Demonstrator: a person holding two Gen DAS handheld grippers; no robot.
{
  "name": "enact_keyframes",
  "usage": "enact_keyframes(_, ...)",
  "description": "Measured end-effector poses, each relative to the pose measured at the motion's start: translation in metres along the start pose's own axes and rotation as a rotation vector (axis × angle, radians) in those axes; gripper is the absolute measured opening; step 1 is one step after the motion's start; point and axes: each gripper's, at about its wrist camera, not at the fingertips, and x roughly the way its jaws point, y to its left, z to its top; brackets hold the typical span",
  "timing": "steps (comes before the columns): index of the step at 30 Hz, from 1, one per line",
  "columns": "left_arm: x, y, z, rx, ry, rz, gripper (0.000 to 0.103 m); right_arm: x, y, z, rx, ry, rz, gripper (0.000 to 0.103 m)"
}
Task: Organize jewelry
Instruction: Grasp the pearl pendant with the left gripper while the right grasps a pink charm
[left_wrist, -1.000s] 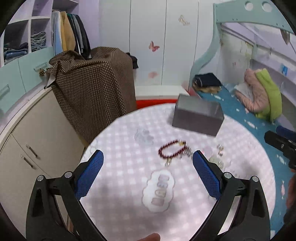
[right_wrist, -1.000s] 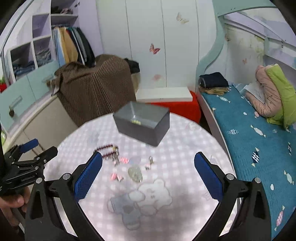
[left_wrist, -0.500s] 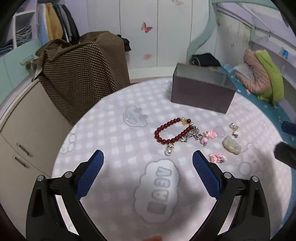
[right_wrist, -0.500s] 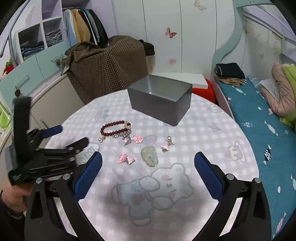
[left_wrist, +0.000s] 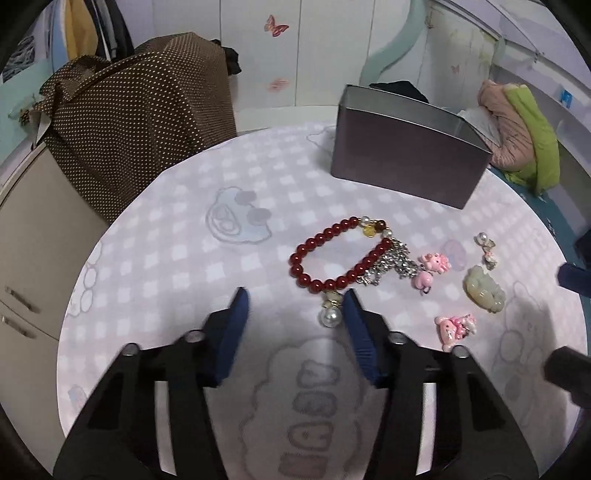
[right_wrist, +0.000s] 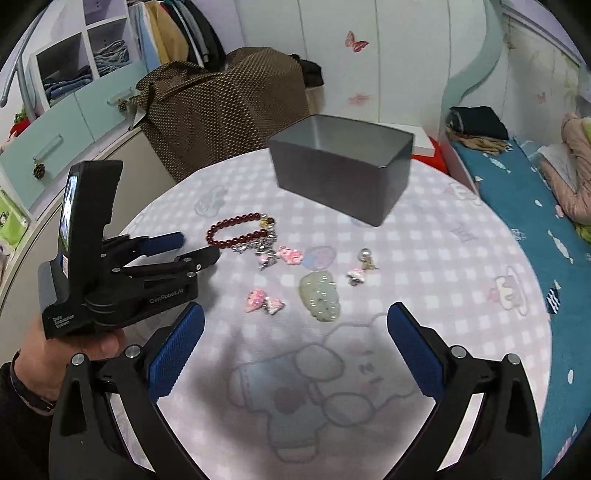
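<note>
Left gripper (left_wrist: 295, 295) had just been closing, jaws half-narrowed, nothing pinched; the pearl (left_wrist: 330, 316) of the red bracelet (left_wrist: 340, 254) lay just inside its right pad. Right gripper (right_wrist: 295, 325) hung spread wide, empty, over the table (right_wrist: 424, 258). Charms and jade pendant (right_wrist: 320, 295) lay beside the bracelet, near the open grey box (right_wrist: 343, 166).

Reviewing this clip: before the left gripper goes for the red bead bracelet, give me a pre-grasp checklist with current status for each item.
1. Left gripper jaws empty, just been closing: ok.
2. Red bead bracelet between the jaws: not ok, only its pearl drop nears one pad.
3. Bracelet free of the silver chain: cannot tell, they touch.
4. Gray tin open on top: ok.
5. Right gripper open, clear of bracelet: ok.
</note>
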Motion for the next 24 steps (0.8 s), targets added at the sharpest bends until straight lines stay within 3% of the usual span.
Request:
enact_keyframes(4,-0.004,0.002,-0.002,-0.006,0.006,-0.041,0.012,0.011,0.007,0.002,-0.015,0.022,0.041,0.078)
enact_keyframes(6,-0.007,0.005,-0.003,-0.021,0.010,-0.069,0.011,0.018,0.009,0.003,-0.015,0.043,0.070,0.067)
enact_keyframes(11,-0.015,0.012,-0.007,-0.038,0.000,-0.078,0.011,0.033,0.019,0.005,-0.063,0.075,0.098,0.057)
enact_keyframes(16,-0.029,0.017,-0.010,-0.060,-0.017,-0.071,0.011,0.047,0.023,0.004,-0.104,0.093,0.093,0.046)
enact_keyframes(21,-0.038,0.019,-0.013,-0.069,-0.024,-0.074,0.011,0.053,0.027,0.000,-0.168,0.080,0.041,0.025)
enact_keyframes(24,-0.040,0.018,-0.015,-0.071,-0.023,-0.077,0.011,0.052,0.025,-0.001,-0.176,0.074,0.046,0.022)
